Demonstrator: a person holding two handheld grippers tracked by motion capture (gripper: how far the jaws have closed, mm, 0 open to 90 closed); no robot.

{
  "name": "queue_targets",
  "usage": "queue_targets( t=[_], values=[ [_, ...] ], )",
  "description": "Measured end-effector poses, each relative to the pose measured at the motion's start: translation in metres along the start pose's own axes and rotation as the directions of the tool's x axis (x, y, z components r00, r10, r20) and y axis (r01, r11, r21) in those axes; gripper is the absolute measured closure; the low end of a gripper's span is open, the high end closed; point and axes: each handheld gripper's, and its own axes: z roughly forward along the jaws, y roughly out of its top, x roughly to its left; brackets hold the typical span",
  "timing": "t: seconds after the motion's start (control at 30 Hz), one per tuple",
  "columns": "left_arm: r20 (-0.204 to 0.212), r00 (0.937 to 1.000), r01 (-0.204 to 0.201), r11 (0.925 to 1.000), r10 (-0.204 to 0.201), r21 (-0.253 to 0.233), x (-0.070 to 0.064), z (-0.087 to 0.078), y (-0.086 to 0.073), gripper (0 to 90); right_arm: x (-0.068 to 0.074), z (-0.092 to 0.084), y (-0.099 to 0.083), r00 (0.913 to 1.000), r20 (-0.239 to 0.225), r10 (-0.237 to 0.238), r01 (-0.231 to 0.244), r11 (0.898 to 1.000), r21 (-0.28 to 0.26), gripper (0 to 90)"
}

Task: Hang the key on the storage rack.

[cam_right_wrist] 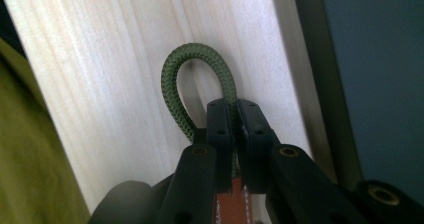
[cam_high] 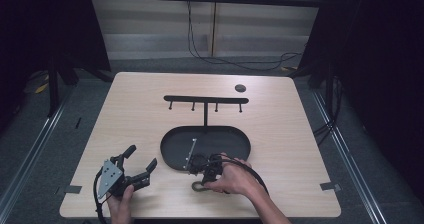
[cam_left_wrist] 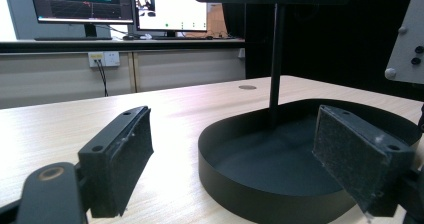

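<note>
The light wooden bench (cam_high: 150,104) carries everything, with dark floor around it and a wall with trailing cables beyond its far edge. Near the bench's middle stands a black rack: an oval tray (cam_high: 172,144) as its base, a thin post (cam_high: 205,115) rising from the tray's far side, and a crossbar (cam_high: 206,99) with four short pegs hanging under it. In the left gripper view the tray's wall (cam_left_wrist: 240,184) curves close ahead and the post (cam_left_wrist: 275,59) climbs out of it.

Near the front left corner of the bench, the left gripper (cam_high: 139,160) is held by a hand (cam_high: 120,206) and points toward the tray, its jaws spread wide with nothing between them; its pads (cam_left_wrist: 131,156) stand far apart.

Just in front of the tray's near rim, the right hand (cam_high: 235,179) holds the right gripper (cam_high: 201,176), tilted down at the bench. Its jaws are pressed together, pinching a green cord loop (cam_right_wrist: 172,91), which curls up over the wood beyond the pads (cam_right_wrist: 218,129). A strip of brown leather (cam_right_wrist: 231,204) shows between the jaws lower down. From above, the loop (cam_high: 197,186) lies on the bench by the front edge.

A small dark disc (cam_high: 240,88) sits near the far right corner.
</note>
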Motion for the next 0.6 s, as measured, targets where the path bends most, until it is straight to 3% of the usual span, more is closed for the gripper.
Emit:
queue_targets(
  t=[0.2,0.37,0.6],
  values=[
    [0.0,1.0,0.0,1.0,0.0,0.0,0.0,0.0,0.0,15.7,-0.005,-0.006,-0.005,0.9985,-0.053,0.015,-0.016,1.0,-0.025,85.6],
    [0.0,1.0,0.0,1.0,0.0,0.0,0.0,0.0,0.0,15.8,-0.011,-0.022,-0.008,0.9974,-0.063,0.034,-0.037,0.998,-0.055,85.6],
    [0.001,1.0,0.0,1.0,0.0,0.0,0.0,0.0,0.0,15.7,-0.016,-0.029,-0.012,0.9938,-0.095,0.057,-0.064,0.996,-0.066,85.6]
  ],
)
